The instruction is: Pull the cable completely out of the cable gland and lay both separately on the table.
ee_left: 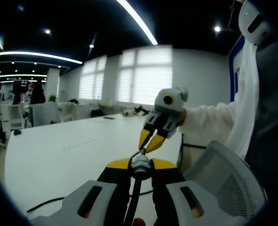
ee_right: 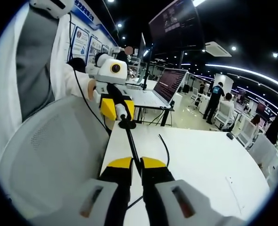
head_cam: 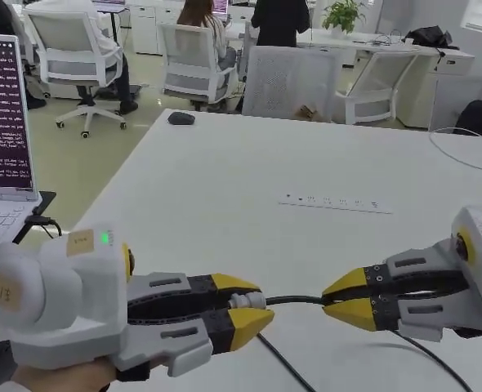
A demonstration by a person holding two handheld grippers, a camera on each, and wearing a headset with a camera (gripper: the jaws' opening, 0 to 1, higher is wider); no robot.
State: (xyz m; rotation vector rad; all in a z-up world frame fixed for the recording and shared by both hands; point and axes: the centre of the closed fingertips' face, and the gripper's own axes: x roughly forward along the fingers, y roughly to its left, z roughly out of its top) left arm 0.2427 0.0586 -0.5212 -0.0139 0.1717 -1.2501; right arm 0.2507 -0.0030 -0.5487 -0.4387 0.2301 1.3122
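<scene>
**Cable gripped by both tools, gland not yet off**

In the head view the left tool (head_cam: 253,312) is seen at the near left, held above the white counter (head_cam: 225,188). Its yellow-tipped jaws are closed on the gland (head_cam: 246,300), a small pale piece that sticks out a little between the tips. A black cable (head_cam: 294,300) comes out of the gland toward the right. It is gripped close by in the right tool (head_cam: 331,298), whose jaws are closed tight on it. A short bare stretch of cable spans the gap between the two tools and is drawn straight. The cable is not yet out of the gland, and both are held off the counter.

In the left gripper view the cable is also seen behind the gland, passing back between the jaws. In the right gripper view it runs straight from the jaws up to the left tool.

More cable is seen below the tools in the head view. One stretch goes from under the left tool toward the near right, and another shows under the right tool.

On the far part of the counter a power strip (head_cam: 335,202) lies flat. A mouse (head_cam: 180,118) is placed near the far left corner. An open laptop (head_cam: 0,163) stands at the left, well apart from the tools. Chairs (head_cam: 286,82) are seen beyond the far edge.
</scene>
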